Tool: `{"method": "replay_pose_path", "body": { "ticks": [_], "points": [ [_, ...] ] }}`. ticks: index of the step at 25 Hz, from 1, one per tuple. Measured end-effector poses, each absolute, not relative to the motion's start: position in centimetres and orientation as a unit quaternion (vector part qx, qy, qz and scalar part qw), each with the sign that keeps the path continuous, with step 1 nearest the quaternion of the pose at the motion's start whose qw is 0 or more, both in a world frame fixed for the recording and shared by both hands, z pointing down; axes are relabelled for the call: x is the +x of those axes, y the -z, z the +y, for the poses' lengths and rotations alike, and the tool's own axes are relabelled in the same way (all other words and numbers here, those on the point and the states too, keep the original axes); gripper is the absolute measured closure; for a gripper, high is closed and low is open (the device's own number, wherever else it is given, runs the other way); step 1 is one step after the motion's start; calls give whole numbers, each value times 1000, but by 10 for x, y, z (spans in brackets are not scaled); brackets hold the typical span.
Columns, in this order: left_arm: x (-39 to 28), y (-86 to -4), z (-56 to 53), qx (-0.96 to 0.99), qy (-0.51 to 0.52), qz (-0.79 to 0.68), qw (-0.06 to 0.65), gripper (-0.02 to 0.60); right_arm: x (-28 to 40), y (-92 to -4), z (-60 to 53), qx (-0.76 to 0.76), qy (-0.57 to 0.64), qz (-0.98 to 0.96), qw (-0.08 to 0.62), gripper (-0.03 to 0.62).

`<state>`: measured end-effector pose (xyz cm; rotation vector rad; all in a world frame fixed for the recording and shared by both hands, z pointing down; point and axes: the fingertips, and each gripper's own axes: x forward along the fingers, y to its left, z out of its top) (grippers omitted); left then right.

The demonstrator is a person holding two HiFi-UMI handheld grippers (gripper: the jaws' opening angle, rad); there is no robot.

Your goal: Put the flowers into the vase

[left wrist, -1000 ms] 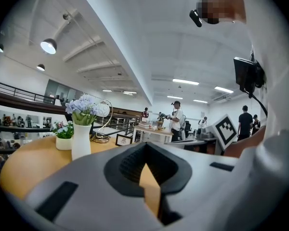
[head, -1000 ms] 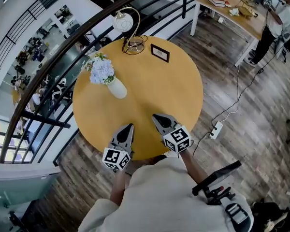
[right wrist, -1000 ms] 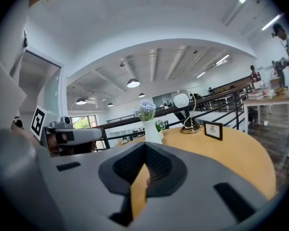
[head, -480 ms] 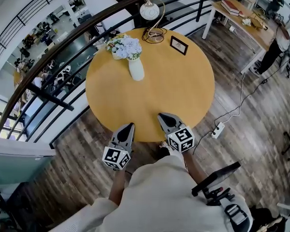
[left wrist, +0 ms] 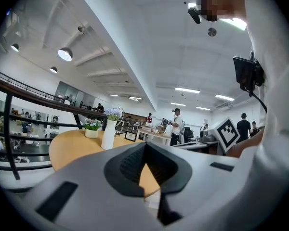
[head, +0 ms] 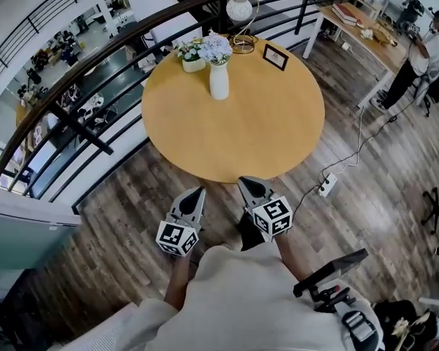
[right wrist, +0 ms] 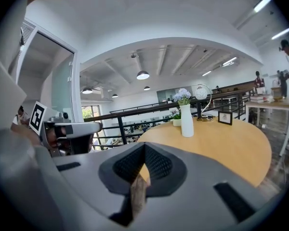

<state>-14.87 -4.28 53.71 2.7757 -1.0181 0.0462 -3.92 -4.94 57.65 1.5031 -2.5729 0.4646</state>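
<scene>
Just beside table (head: pixel 238 126) edge, right tongs (head: pixel 246 183)

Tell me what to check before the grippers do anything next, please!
1. Flowers sit in the white vase: ok.
2. Vase stands upright on the table: ok.
3. Left gripper jaws empty: ok, shut on nothing.
4. Right gripper jaws empty: ok, shut on nothing.
5. Both grippers clear of the table: ok, they are short of its near edge.
</scene>
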Motion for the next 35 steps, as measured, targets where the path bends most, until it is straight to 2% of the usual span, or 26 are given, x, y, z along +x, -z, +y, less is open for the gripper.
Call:
{"method": "replay_pose_path", "body": {
  "ticks": [16, 23, 35],
  "points": [
    [-123, -532, -18, 942, 2, -324, 89, 574, 16, -561, -12, 544, -142, -825, 52, 586],
    [-84, -526, -3, 945, -5, -318, 77, 574, 59, -555, 8, 551, -133, -823, 39, 586],
    [-58, -513, 24, 951, -15, -302, 62, 574, 69, -547, 27, 543, -122, -830, 28, 586]
  ]
}}
